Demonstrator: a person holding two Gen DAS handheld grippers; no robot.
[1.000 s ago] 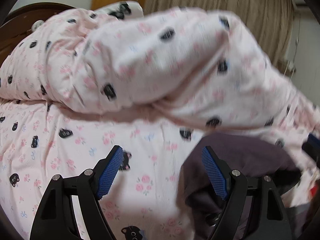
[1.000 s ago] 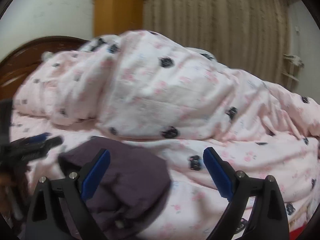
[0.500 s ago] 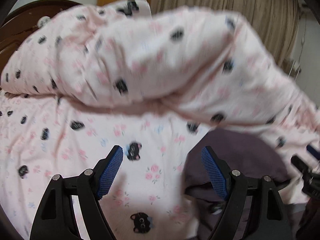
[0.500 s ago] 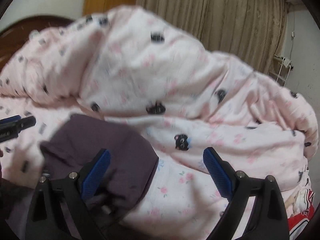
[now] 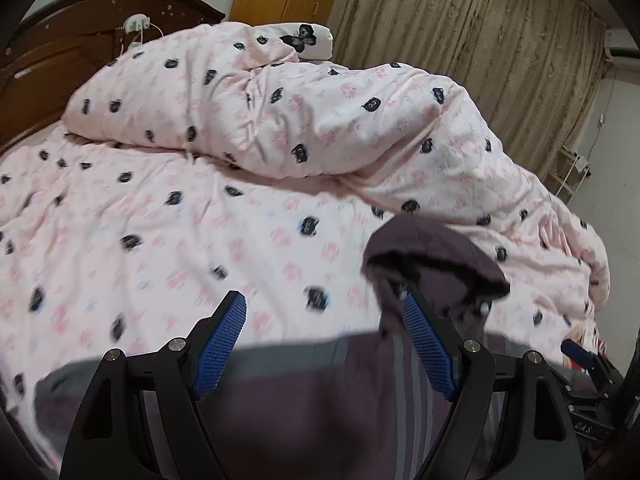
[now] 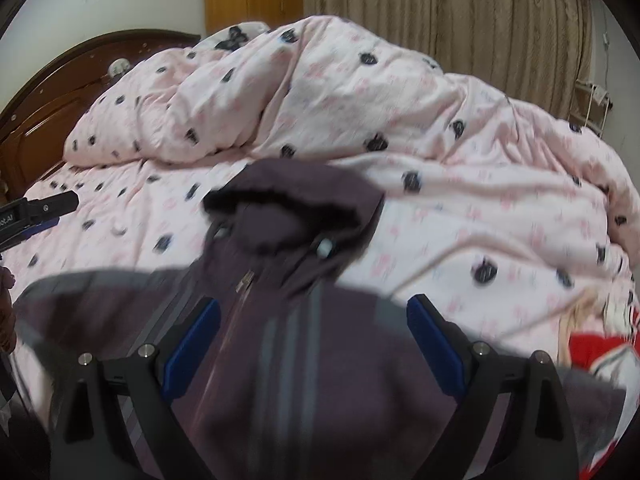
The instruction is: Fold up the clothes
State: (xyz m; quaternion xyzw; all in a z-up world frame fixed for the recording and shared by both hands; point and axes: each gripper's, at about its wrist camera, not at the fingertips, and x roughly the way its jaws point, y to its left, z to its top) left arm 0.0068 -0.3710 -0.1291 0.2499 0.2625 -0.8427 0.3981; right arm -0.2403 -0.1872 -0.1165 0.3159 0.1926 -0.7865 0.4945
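Observation:
A dark purple hooded jacket [image 6: 304, 360] with grey stripes lies front-up on the pink bed sheet [image 6: 460, 248], its fur-trimmed hood [image 6: 296, 208] pointing toward the duvet. My right gripper [image 6: 314, 340] hovers open over the jacket's chest, its blue pads on either side of the zip. In the left wrist view the jacket [image 5: 300, 400] fills the bottom and its hood [image 5: 432, 256] sits right of centre. My left gripper [image 5: 324, 340] is open above the jacket's left part, holding nothing. Each gripper shows at the edge of the other's view.
A bunched pink duvet [image 5: 320, 120] with black cat prints is heaped across the back of the bed. Behind it are a dark wooden headboard [image 5: 60, 60], a butterfly pillow [image 5: 304, 40] and beige curtains [image 5: 480, 40]. A red garment [image 6: 592, 352] lies at the right.
Both grippers have drawn back toward the bed's near edge. Much more of the jacket now shows: its striped body as well as the hood. Both stay open.

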